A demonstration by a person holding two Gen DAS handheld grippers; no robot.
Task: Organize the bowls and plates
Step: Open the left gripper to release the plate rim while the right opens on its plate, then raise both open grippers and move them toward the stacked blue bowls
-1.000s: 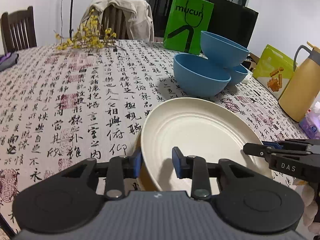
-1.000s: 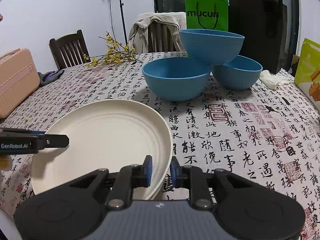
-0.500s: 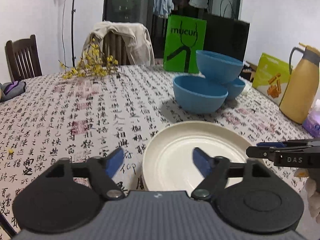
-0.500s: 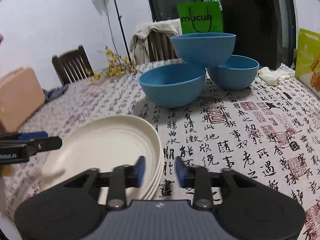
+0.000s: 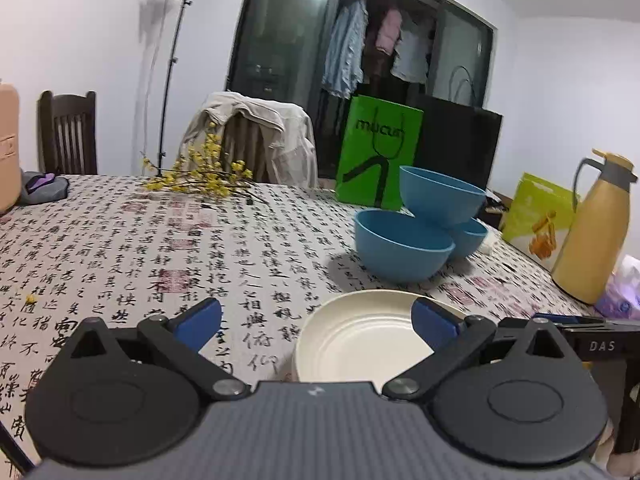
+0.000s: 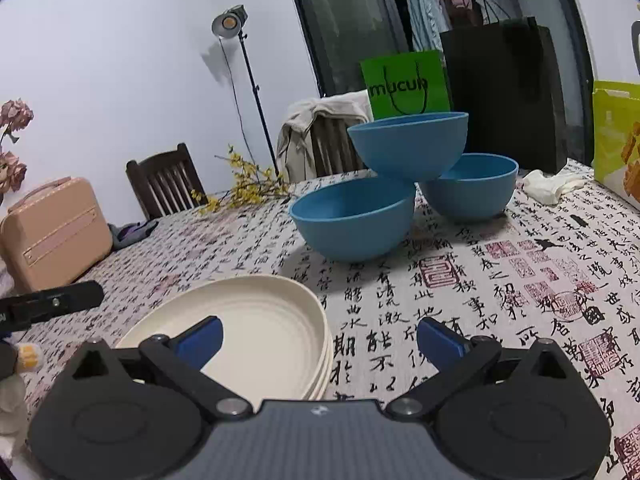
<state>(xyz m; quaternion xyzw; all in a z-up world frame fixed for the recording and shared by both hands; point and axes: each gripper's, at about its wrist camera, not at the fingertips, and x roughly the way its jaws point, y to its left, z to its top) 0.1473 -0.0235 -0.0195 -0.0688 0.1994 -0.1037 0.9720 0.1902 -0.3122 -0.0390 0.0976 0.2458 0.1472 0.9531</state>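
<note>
Cream plates (image 6: 256, 332) sit stacked on the counter (image 6: 500, 280), just in front of both tools, and I have let go of them. My left hand-held gripper (image 5: 316, 320) and right hand-held gripper (image 6: 318, 334) have just been opening and now stand wide, nothing pressed between the pads.

Blue bowls (image 6: 360, 220) are my worry. Two rest on the cloth side by side, and a third (image 6: 408, 146) perches across their rims, tilted. I judge that any nudge to a lower bowl would send the top one sliding off, perhaps onto the plates.

Bowls look matte, smooth and deep-rounded, so a pinch on the rim may slip. Plates are thin-lipped, with shallow rings inside. Printed cloth covers the counter and could drag or bunch under a pushed bowl.
</note>
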